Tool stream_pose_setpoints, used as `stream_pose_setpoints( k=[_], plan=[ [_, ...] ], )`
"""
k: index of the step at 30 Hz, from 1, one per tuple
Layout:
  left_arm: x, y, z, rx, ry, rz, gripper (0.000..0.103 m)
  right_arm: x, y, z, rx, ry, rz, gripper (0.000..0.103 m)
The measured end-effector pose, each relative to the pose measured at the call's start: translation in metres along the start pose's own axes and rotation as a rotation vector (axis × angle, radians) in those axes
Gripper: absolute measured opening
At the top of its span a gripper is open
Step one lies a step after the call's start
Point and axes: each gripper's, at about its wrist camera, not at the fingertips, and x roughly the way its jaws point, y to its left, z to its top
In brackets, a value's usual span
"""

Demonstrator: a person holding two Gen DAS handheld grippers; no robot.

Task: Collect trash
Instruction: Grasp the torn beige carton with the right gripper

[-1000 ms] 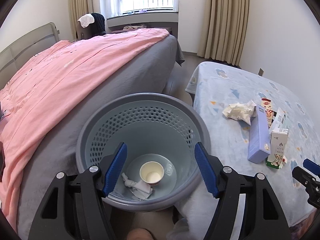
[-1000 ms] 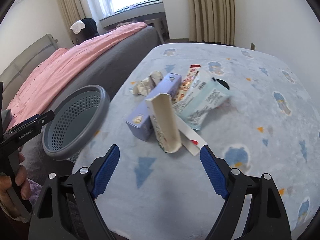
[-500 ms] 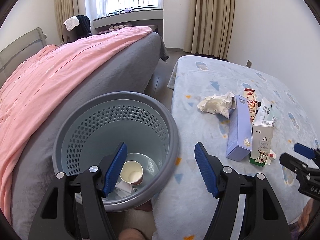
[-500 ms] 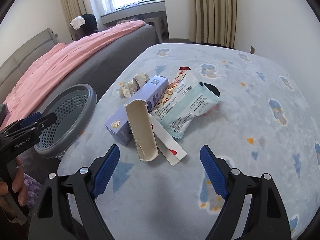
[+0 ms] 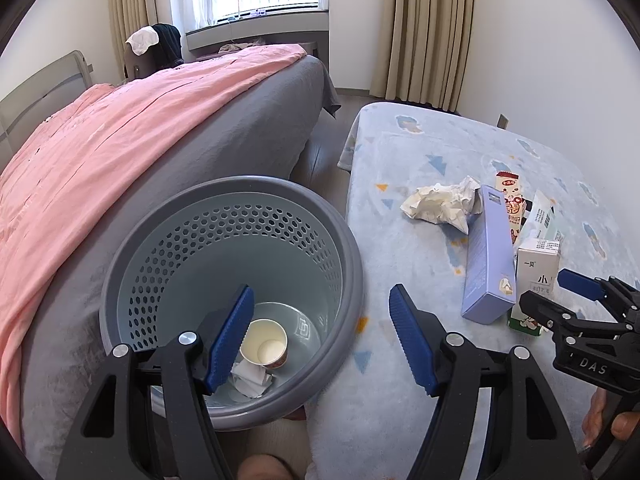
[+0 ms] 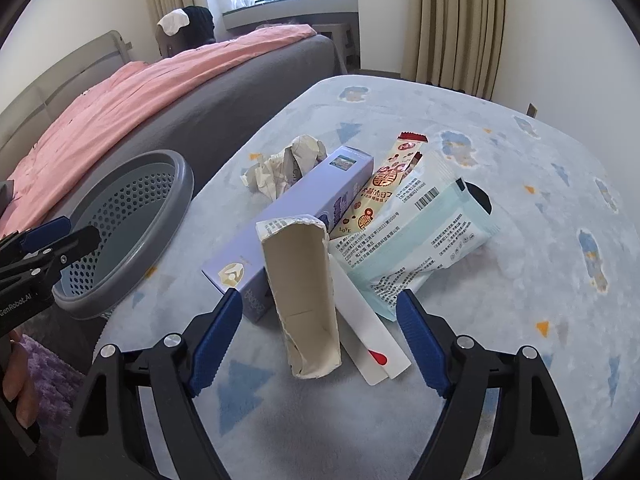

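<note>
The left wrist view looks steeply down into the grey waste basket [image 5: 224,240]. The right wrist view looks down, close over the milk carton [image 6: 302,296]. Both views share the basket, carton and purple box [image 5: 486,256].

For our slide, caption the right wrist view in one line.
Right gripper, jaws closing around a torn white milk carton beside a long lilac box on the pale blue patterned blanket.

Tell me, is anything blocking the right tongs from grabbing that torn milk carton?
No, nothing visible. The torn milk carton stands right ahead of the right tongs, whose jaws are closing with bare table cover in the gap. The purple box sits close beside the carton, not in front.
</note>
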Motion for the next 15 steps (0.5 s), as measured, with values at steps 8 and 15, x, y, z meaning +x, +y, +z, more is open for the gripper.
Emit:
stream_pose_setpoints(
  k=[8,15],
  plan=[
    [-0.0013,-0.0056,-0.0006,0.019,-0.006,-0.006,0.067,0.0059,0.0045,-0.0005,-0.011,0.015,0.009,0.059],
    [-0.0013,-0.0066,-0.0020,0.026,0.001,-0.016,0.067,0.0080,0.0043,-0.0012,-0.008,0.024,0.028,0.031]
  ],
)
